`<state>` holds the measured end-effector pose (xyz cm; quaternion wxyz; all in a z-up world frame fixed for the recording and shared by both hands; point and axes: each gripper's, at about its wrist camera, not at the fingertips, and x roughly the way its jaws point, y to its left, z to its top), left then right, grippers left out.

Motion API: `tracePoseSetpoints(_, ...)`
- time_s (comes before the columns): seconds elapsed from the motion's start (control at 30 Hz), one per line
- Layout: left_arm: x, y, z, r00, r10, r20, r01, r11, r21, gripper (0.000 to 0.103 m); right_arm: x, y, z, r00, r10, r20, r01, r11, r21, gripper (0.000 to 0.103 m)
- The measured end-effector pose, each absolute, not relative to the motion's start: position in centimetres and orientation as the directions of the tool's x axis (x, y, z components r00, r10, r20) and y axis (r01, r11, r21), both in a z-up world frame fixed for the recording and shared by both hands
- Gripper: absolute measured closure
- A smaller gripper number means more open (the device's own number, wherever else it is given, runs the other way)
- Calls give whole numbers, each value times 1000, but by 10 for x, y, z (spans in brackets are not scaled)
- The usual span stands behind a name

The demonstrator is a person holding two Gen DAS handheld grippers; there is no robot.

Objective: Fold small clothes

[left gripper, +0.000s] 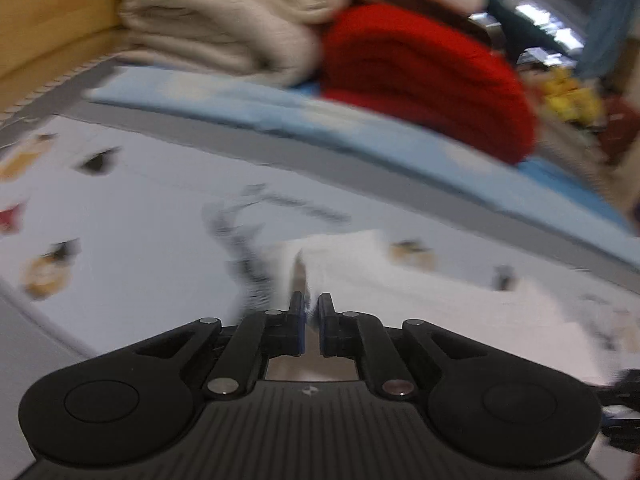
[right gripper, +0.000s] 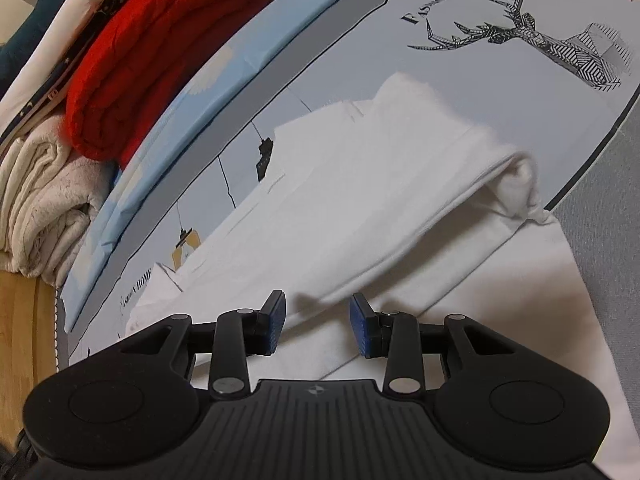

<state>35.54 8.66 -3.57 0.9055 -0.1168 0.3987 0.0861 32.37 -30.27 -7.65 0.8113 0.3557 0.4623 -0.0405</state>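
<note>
While the left gripper (left gripper: 311, 312) pinches a raised edge of the white garment (right gripper: 360, 208), a fold looks underway; next that edge needs carrying across and laying flat. The right gripper (right gripper: 318, 320) hovers just above the cloth, jaws apart and empty. The garment lies on a deer-printed sheet (right gripper: 520, 80), with stacked folded blankets (right gripper: 160, 52) behind.

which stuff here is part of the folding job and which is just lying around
In the job:
white garment
left gripper, shut on the white garment
right gripper, open over it

Lying about:
red knit
cream towel
blue sheet
</note>
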Motion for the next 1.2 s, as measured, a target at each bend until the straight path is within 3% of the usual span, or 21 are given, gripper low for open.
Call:
tracePoseSetpoints(0.13,358,124,-66,524,10,-852,-410,879,-243,88,323,-305,-79,563,241,-791,417,743,523,65)
tracePoseSetpoints(0.23,358,132,-60,545,71,-835,-433,877,-208,75,323,-310,-85,537,189,-822,472,740,479,65)
tracePoseSetpoints(0.33,362,136,-61,573,8,-820,-417,864,-283,66,321,-321,-92,513,134,-848,545,713,442,65)
tracePoseSetpoints(0.43,374,136,-75,552,-51,-832,-408,853,-324,51,320,-332,-98,505,107,-857,594,677,435,65)
tracePoseSetpoints(0.47,375,137,-80,541,-52,-840,-413,853,-319,51,319,-334,-99,507,102,-856,606,664,438,71)
tracePoseSetpoints(0.53,379,135,-91,503,-39,-863,-429,856,-289,51,316,-338,-98,530,105,-842,612,639,465,95)
tracePoseSetpoints(0.6,380,138,-98,480,-54,-875,-446,844,-297,55,312,-338,-95,559,111,-822,601,629,494,99)
tracePoseSetpoints(0.63,380,140,-101,479,-74,-875,-449,836,-317,82,311,-336,-91,573,104,-813,594,630,499,99)
tracePoseSetpoints(0.67,379,141,-103,482,-96,-871,-444,830,-337,96,310,-335,-87,585,100,-805,587,632,506,99)
tracePoseSetpoints(0.83,365,132,-74,533,-55,-845,-417,851,-318,96,305,-338,-78,602,55,-797,601,626,497,100)
tracePoseSetpoints(0.93,367,125,-83,460,-32,-887,-412,878,-245,93,304,-343,-91,532,51,-846,653,612,447,99)
tracePoseSetpoints(1.03,366,128,-89,424,35,-905,-461,868,-183,79,303,-345,-106,453,49,-890,706,590,392,86)
tracePoseSetpoints(1.07,365,127,-83,450,68,-890,-468,867,-170,77,302,-345,-105,452,37,-891,710,590,384,78)
tracePoseSetpoints(1.13,365,118,-63,530,99,-842,-422,892,-161,70,302,-339,-92,472,2,-882,691,619,372,77)
tracePoseSetpoints(1.2,367,107,-49,593,95,-799,-361,919,-159,66,299,-328,-75,510,-57,-858,659,667,347,67)
